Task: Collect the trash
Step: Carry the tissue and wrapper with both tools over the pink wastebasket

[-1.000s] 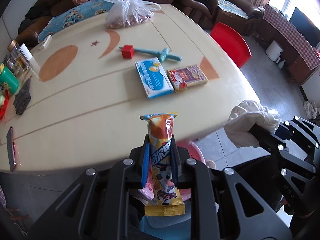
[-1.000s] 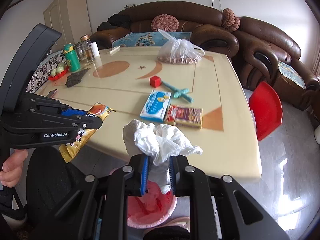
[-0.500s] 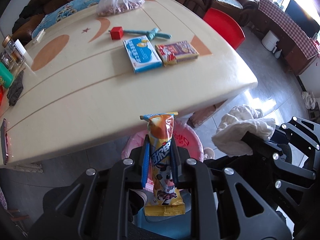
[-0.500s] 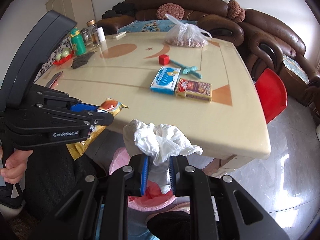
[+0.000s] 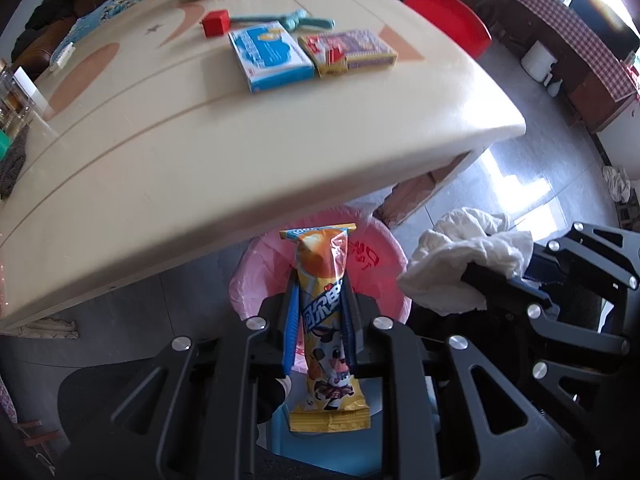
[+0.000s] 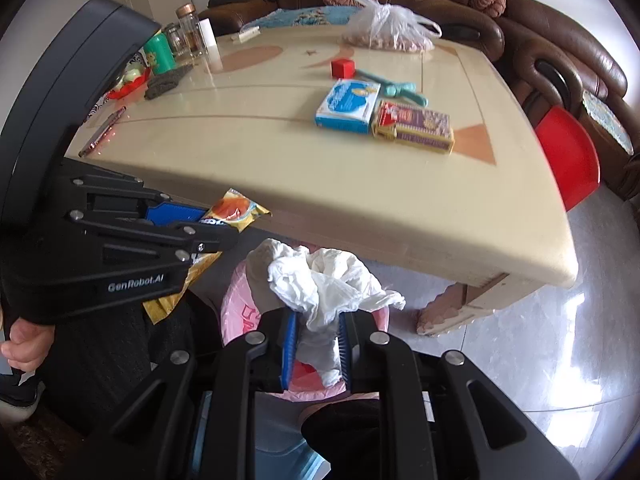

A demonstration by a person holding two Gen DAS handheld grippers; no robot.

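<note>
Left tongs point(image 5: 318, 300) pinch a yellow snack wrapper point(image 5: 324, 320), held over the pink-lined bin point(image 5: 384, 248) just under the bench point(image 5: 240, 152) near edge. Right tongs point(image 6: 316, 332) pinch a crumpled white tissue point(image 6: 328, 280) above the same bin. Judged: both pieces picked, neither dropped yet; two boxes point(image 6: 348, 106) on the far right bench may or may not count as trash.

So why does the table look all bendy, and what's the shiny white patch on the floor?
Left wrist view: the fisheye lens bows the table edge into a curve, and window light glares off the floor tiles. Right wrist view: same bend, glare on the floor at right, and the boxes on the table look slightly blurred.
</note>
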